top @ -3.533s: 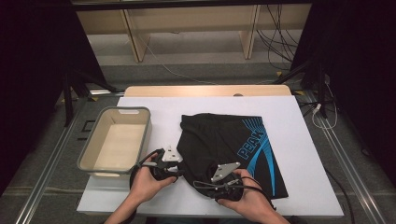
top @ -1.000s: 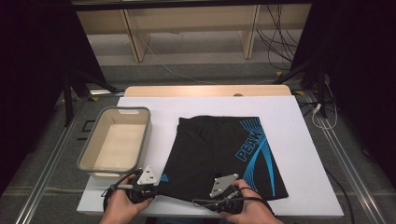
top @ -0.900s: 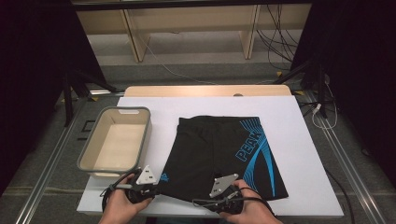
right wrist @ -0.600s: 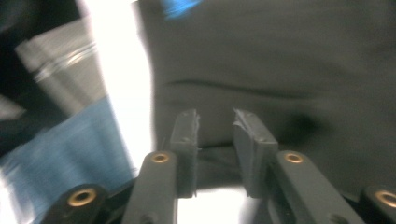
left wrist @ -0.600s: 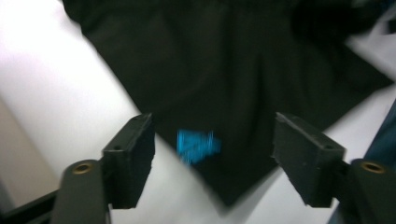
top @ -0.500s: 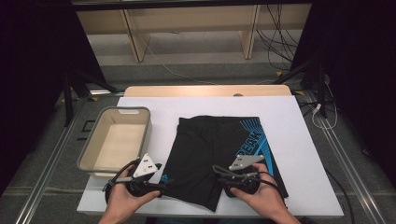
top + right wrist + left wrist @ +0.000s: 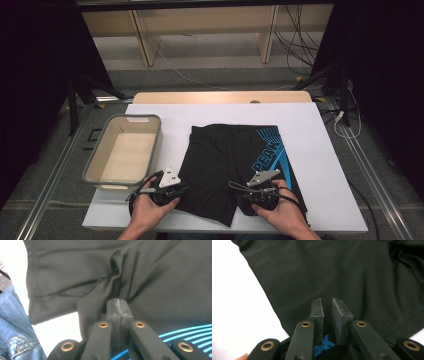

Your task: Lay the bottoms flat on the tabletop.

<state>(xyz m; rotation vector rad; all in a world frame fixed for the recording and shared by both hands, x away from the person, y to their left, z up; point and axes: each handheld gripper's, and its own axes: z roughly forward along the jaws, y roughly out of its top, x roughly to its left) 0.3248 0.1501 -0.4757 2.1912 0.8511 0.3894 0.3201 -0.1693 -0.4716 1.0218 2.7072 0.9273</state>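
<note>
Right tongs (image 7: 117,301) are sitting pressed together, and there's a ridge of black fabric bunched up right at their tip, so they're looking clamped on a pinch of the shorts (image 7: 235,160) near the crotch seam. Left tongs (image 7: 327,305) are standing a sliver apart, having just been closing, and they're hovering over the left leg with nothing actually between the pads (the cloth is lying flat underneath them).

In the high view both hands are working at the near edge of the shorts, left tongs (image 7: 167,187) at the left leg hem, right tongs (image 7: 260,192) closer to the middle.

The shorts are lying spread out on the white bench (image 7: 330,165), waistband pointing away, blue print on the right leg. Mostly flat, but still rumpled around the crotch.

The bin (image 7: 95,162) is sitting empty just to the left of the shorts.

So my guess is it's early going: spreading is pretty much done, no fold made yet, and nothing is in the bin.
</note>
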